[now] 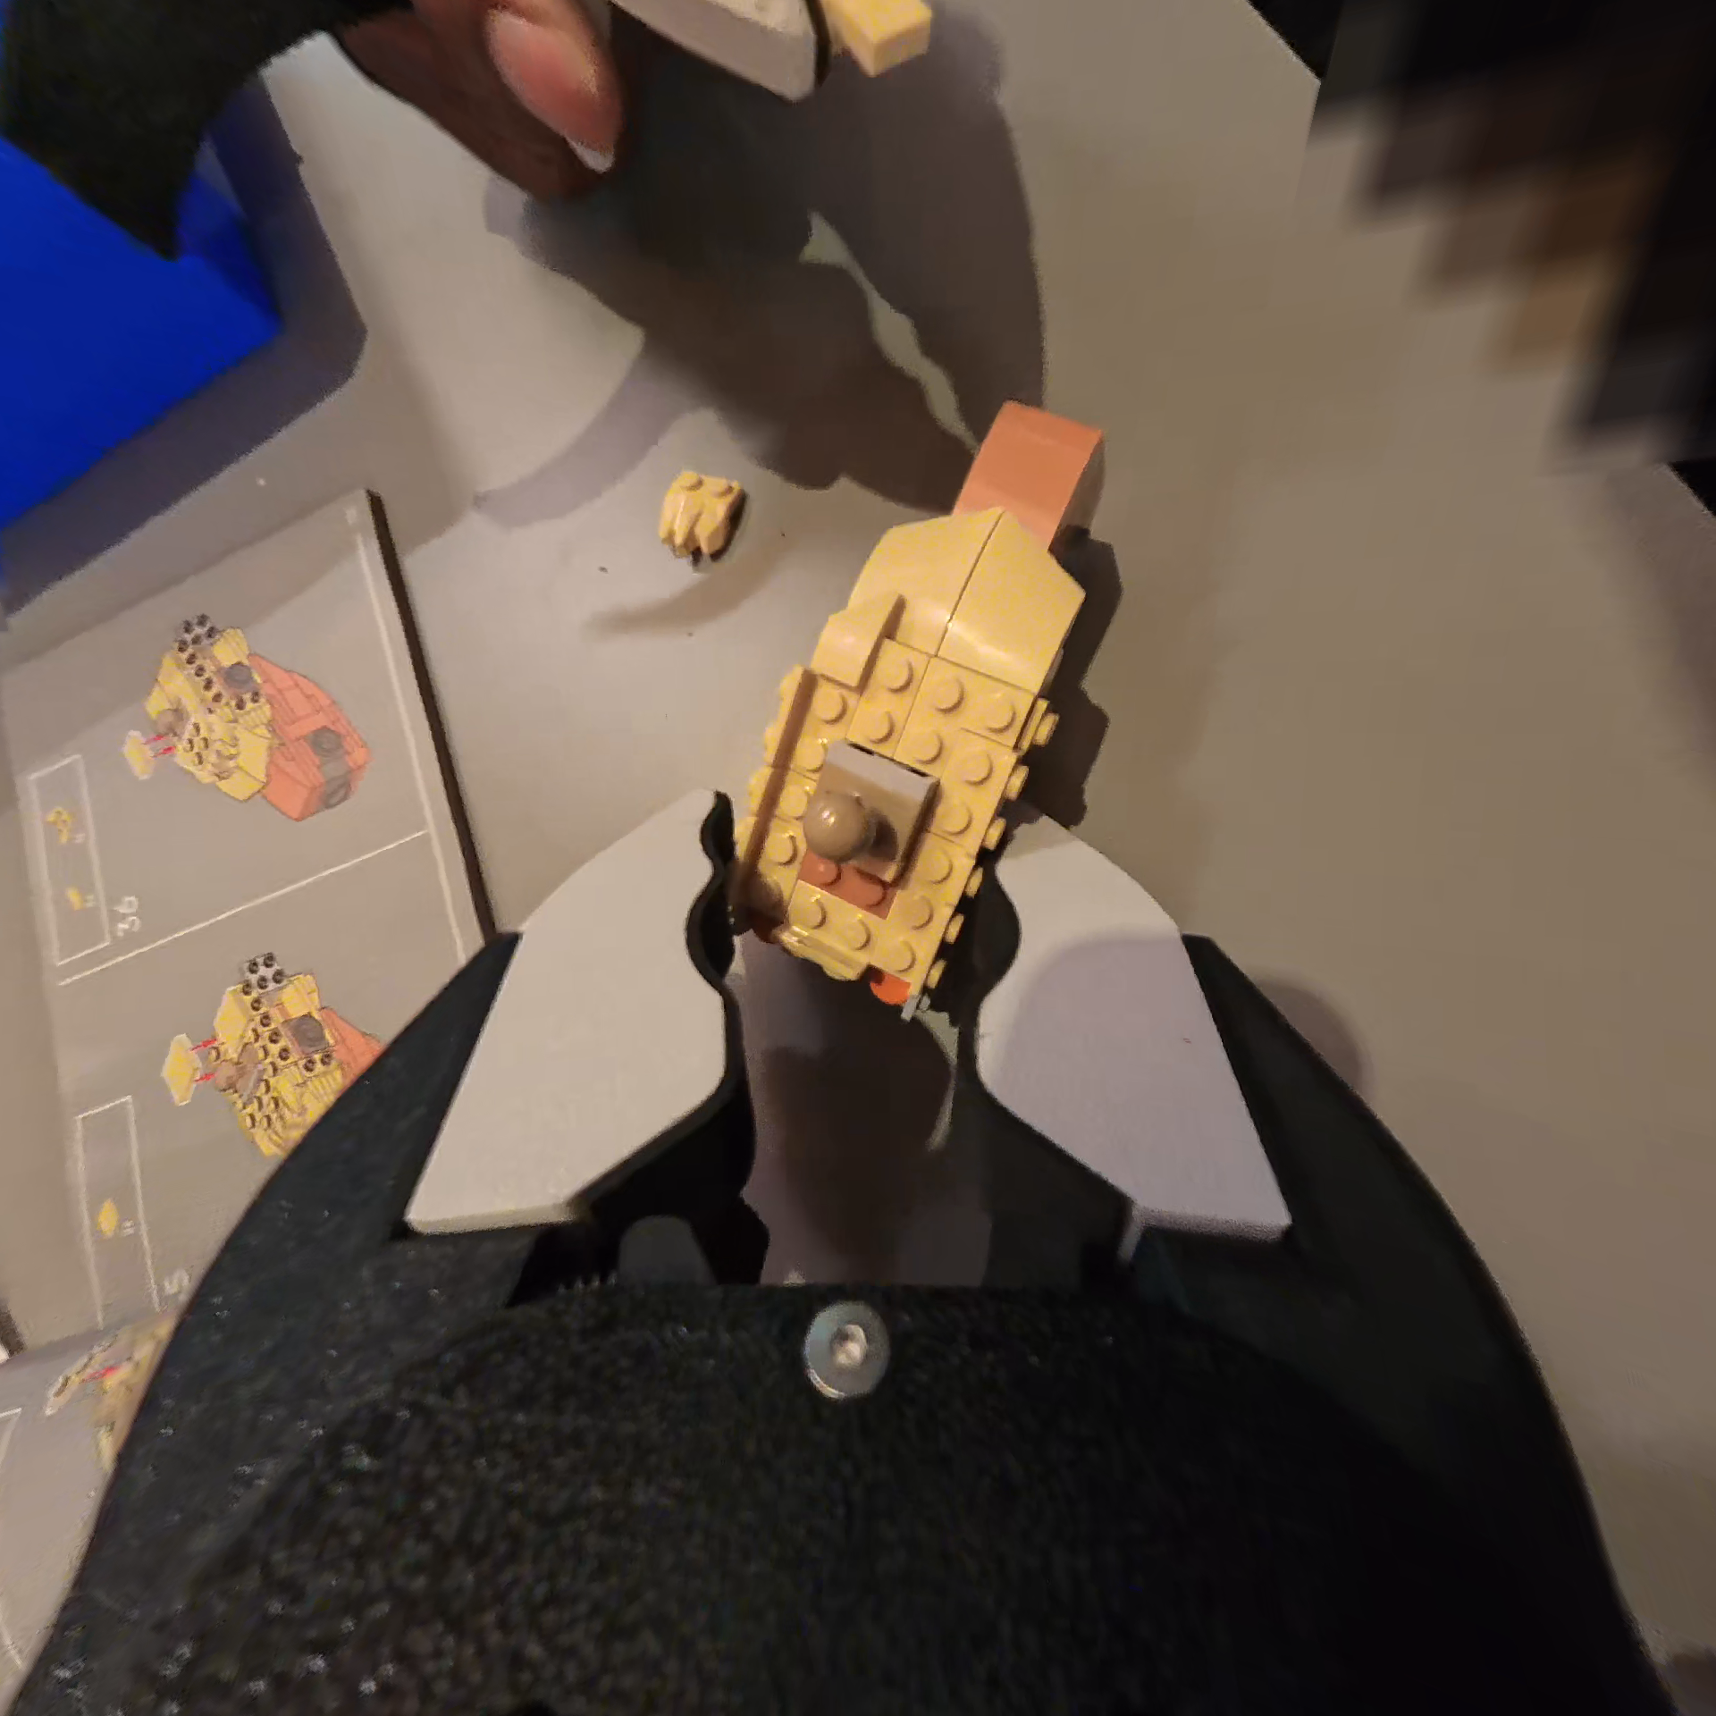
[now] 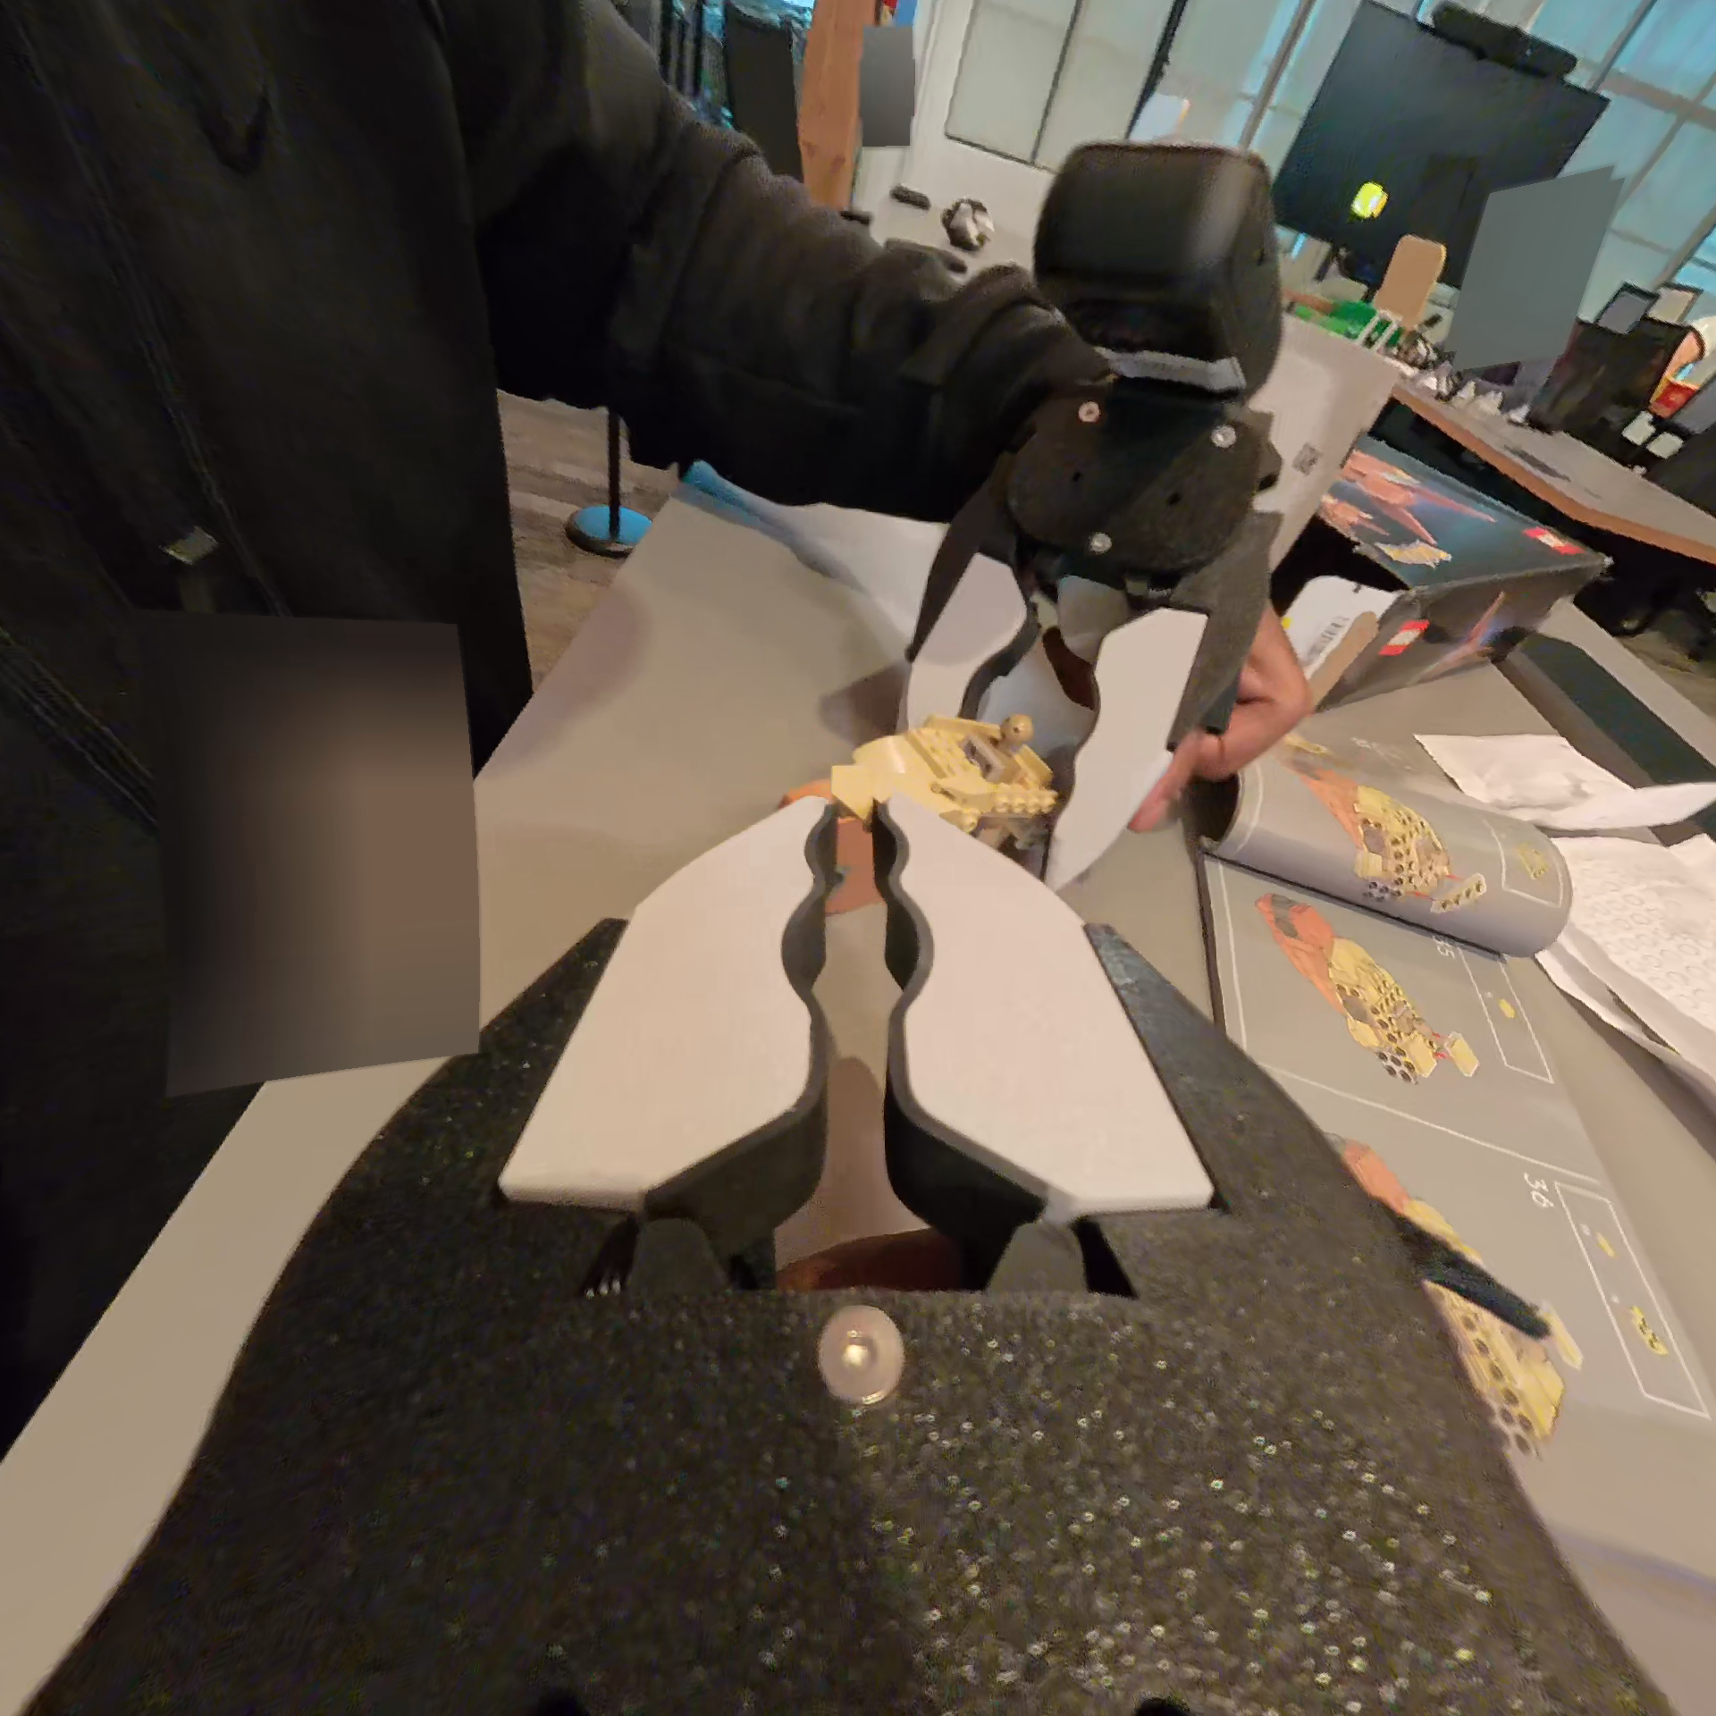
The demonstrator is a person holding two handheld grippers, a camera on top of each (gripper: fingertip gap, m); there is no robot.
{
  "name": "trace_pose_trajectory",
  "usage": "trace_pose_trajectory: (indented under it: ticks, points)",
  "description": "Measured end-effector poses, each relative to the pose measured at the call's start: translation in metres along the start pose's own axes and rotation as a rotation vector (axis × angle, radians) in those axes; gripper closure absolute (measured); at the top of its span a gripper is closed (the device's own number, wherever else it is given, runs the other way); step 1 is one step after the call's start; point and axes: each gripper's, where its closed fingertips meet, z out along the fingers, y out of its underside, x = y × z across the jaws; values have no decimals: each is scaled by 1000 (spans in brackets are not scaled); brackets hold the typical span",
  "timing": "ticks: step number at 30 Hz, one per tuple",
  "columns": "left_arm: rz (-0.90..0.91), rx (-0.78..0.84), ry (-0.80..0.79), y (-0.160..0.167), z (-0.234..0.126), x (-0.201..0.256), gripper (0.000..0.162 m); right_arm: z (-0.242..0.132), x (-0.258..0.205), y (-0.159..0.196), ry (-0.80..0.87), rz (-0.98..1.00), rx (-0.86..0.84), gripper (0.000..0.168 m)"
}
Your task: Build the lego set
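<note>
Studded, slightly glossy plastic lego model (image 1: 915, 743); matt grey fingers (image 1: 594, 1040); rough black gripper body; glossy paper instruction booklet (image 1: 232, 789).

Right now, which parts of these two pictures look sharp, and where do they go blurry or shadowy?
Left wrist view: the tan lego model between the left tool fingers is sharp; dark shadows spread across the table behind it; the top right corner is smeared. Right wrist view: the right tool is crisp, straight edges bow near the borders, and grey patches are overlaid.
</note>
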Motion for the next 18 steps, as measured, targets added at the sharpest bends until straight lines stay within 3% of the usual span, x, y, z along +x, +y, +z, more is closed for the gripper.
trace_pose_trajectory:
  ticks: [5, 11, 14, 18]
  points:
    - [-180, -86, -77, 2, -2, 4, 113, 2, 8, 14, 96, 56, -111, 162]
    - [-653, -158, -309, 3, 1, -8, 113, 1, 18, 25, 202, 156, -186, 162]
    - [-677, -132, -375, -5, 7, -9, 112, -1, 22, 22, 235, 160, -180, 162]
    - [-612, -139, -405, -8, 15, -4, 97, -2, 24, 23, 244, 162, -177, 162]
